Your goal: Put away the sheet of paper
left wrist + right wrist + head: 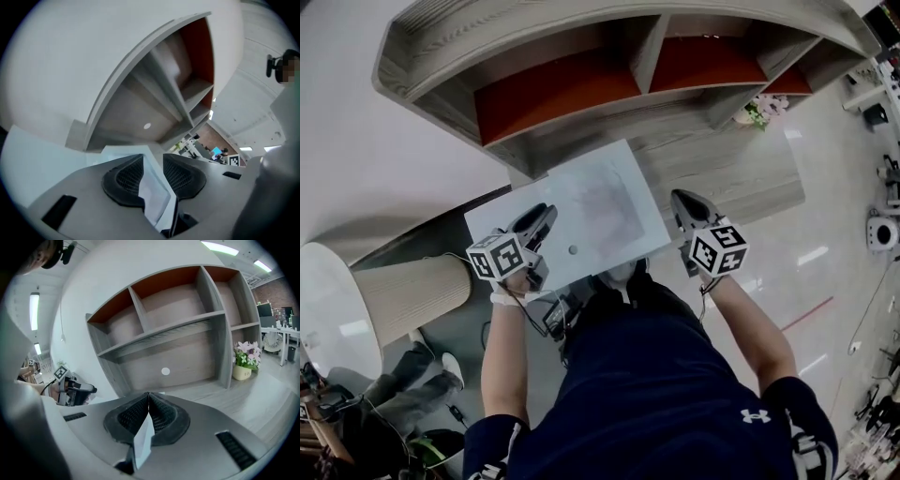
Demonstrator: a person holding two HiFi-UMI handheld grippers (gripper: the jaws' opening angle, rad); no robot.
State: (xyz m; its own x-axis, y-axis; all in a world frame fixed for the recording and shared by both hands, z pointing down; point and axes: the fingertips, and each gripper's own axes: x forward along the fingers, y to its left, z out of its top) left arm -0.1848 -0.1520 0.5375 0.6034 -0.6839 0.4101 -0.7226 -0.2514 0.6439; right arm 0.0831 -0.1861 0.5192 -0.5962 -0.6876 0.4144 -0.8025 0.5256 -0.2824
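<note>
A white sheet of paper [581, 211] hangs level in front of me, between my two grippers, before a curved wooden shelf unit [581, 84]. My left gripper [544, 217] is at the sheet's left edge. In the left gripper view its jaws [153, 161] stand apart, with the sheet [154, 197] running loosely through the gap. My right gripper [682, 204] is at the sheet's right edge. In the right gripper view it [148, 398] is shut on the paper [143, 441], pads pressed together on it.
The shelf unit [178, 333] has open compartments with red-brown backs above a wooden counter [741, 169]. A small pot of flowers [243, 364] stands at the counter's right end. A ribbed lamp shade [403, 295] is at my lower left.
</note>
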